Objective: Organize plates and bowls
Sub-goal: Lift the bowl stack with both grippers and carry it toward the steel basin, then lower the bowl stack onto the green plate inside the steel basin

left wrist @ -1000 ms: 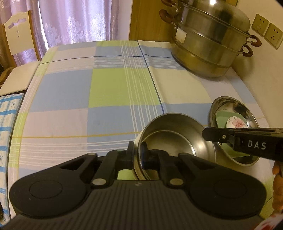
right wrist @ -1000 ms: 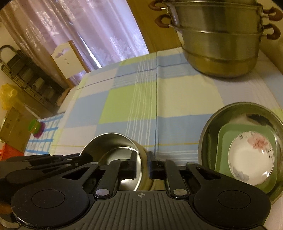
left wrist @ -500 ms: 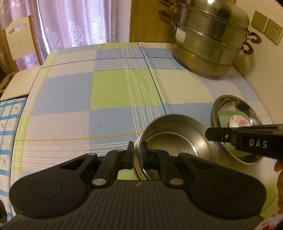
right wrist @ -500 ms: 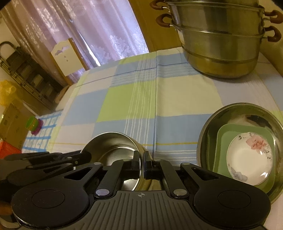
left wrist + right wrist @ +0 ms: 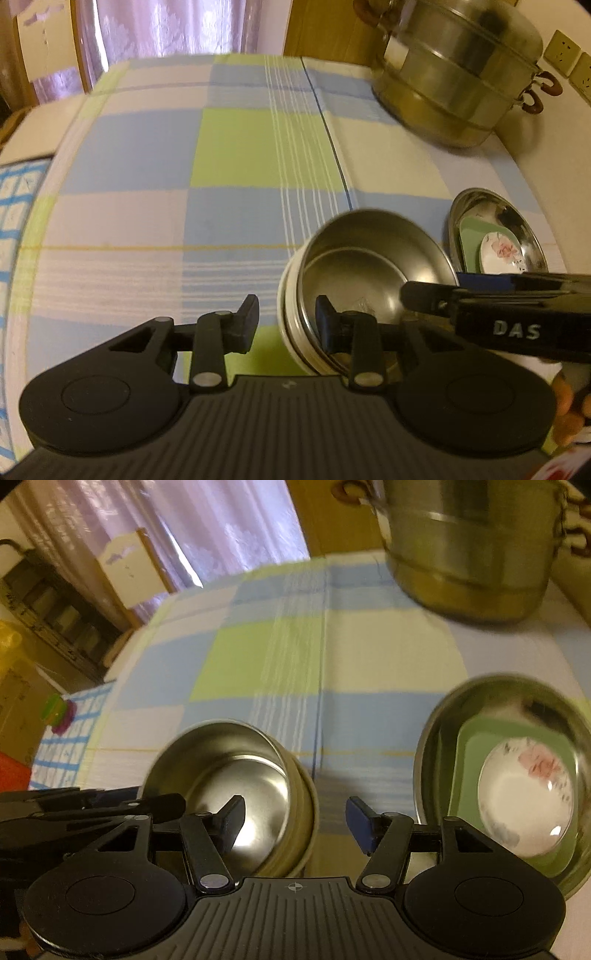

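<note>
The steel bowl (image 5: pixel 376 273) is being released: both grippers' fingers (image 5: pixel 248 325) are opening astride its rim. Fingers are best withdrawn upward, rim untouched.

You had the bowl (image 5: pixel 376 273) near you on the table (image 5: pixel 236 155), nested in another bowl (image 5: pixel 301 823). To its right, just beside it, sat the basin (image 5: pixel 436 738), with a tray (image 5: pixel 469 753) in it and a plate (image 5: pixel 524 797) on the tray. Far right stood the steamer (image 5: pixel 450 85), well apart from both. Your left gripper (image 5: pixel 286 321) straddled the bowl's near left rim, your right gripper (image 5: pixel 295 823) its near right rim. A chair (image 5: pixel 44 40) stood beyond the table's far left corner.
</note>
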The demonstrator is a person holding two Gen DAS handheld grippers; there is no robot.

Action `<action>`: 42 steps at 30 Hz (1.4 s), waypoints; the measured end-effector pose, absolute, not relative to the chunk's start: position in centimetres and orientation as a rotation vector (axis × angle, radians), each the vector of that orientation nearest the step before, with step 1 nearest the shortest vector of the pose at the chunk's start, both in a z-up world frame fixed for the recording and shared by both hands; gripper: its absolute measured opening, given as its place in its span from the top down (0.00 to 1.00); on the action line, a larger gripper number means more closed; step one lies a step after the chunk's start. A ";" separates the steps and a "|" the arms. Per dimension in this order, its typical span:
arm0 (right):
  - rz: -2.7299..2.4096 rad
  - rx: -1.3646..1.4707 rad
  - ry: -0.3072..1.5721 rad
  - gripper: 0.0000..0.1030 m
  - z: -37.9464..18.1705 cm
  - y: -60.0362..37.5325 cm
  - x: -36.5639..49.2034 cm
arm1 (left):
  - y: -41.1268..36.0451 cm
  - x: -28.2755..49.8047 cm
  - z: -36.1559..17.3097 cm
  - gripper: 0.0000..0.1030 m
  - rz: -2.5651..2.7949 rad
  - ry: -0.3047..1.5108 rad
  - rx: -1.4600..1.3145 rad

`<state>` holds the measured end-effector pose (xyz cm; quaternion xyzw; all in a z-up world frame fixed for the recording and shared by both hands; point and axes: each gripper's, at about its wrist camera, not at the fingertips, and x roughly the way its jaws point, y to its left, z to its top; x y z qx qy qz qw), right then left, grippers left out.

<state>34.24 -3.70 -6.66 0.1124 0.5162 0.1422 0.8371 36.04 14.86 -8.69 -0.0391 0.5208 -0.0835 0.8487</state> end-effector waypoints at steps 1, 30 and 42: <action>0.296 0.243 1.100 0.45 -7.0 -3.8 34.5 | 14.8 36.1 -8.9 0.71 -0.178 1.104 -0.084; 0.238 0.294 1.188 0.77 -8.4 -3.8 35.8 | 14.3 36.4 -10.5 0.79 -0.222 1.117 -0.057; 0.221 0.258 1.167 0.81 -7.9 -3.2 35.2 | 14.5 36.5 -10.3 0.79 -0.227 1.121 -0.069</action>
